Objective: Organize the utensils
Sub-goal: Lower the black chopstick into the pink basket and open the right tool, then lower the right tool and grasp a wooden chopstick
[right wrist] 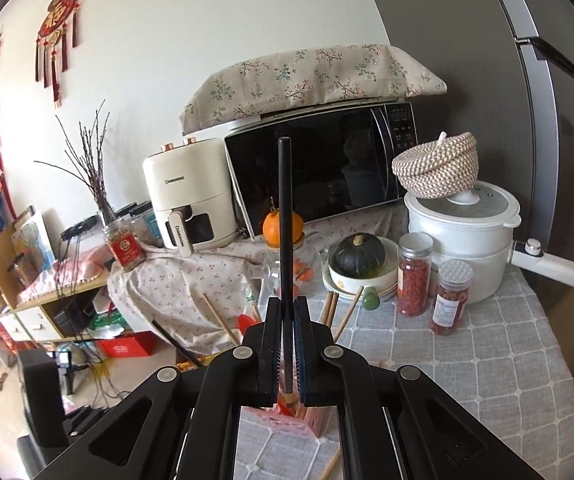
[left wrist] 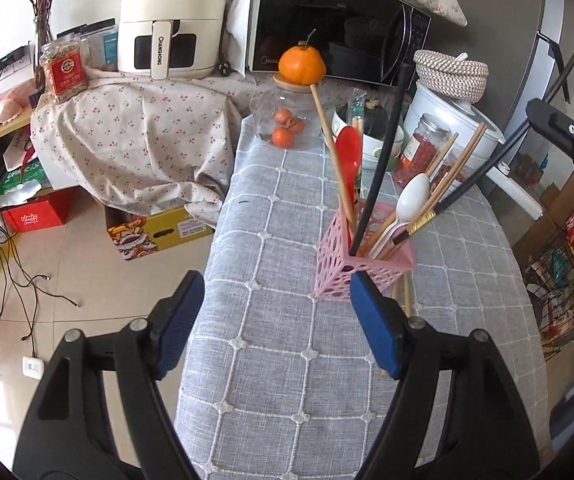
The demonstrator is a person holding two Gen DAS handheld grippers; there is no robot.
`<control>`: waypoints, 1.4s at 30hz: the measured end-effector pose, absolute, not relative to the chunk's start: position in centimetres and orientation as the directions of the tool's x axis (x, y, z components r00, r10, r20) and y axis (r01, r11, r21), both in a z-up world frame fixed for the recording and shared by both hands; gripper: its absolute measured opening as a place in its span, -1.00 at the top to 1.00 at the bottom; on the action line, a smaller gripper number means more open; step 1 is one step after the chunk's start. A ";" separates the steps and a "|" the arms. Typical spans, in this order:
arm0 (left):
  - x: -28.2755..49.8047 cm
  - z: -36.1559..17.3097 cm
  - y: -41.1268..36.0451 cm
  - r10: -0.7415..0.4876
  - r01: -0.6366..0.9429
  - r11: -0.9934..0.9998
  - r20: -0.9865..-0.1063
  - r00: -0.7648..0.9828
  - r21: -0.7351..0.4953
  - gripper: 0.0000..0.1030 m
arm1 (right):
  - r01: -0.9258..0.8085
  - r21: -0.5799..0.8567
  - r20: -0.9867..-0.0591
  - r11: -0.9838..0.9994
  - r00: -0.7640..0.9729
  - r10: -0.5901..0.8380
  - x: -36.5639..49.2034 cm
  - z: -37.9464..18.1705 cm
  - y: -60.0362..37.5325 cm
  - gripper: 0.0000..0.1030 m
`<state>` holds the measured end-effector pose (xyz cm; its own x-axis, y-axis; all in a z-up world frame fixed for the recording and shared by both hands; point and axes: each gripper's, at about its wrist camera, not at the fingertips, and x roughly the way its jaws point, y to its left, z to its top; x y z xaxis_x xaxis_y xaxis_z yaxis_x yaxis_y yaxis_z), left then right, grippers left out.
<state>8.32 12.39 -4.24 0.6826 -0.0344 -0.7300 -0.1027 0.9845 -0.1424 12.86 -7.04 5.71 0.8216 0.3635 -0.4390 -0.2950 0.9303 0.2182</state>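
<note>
While the left gripper [left wrist: 275, 320] hangs with fingers apart and nothing between them, just near of the pink utensil basket [left wrist: 361, 264], its right pad crowds a wooden chopstick [left wrist: 407, 300] lying beside the basket and could knock it off; from the right wrist, the right gripper [right wrist: 287, 344] is clamped on a black chopstick [right wrist: 285, 216] above the basket, long axis pointing away and up; lowered askew, it may miss the basket.
</note>
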 end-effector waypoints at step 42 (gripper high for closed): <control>8.9 -4.9 10.0 -0.065 -0.038 0.993 -0.773 0.631 -0.114 -0.58 | -0.303 0.196 -0.421 0.933 0.833 0.359 13.0 6.9 -8.7 -0.17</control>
<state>8.88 10.03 -4.93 0.6310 -0.0651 -0.7730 -0.0376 0.9927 -0.1144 12.98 -8.67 6.90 0.8329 0.3592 -0.4211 -0.3029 0.9326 0.1964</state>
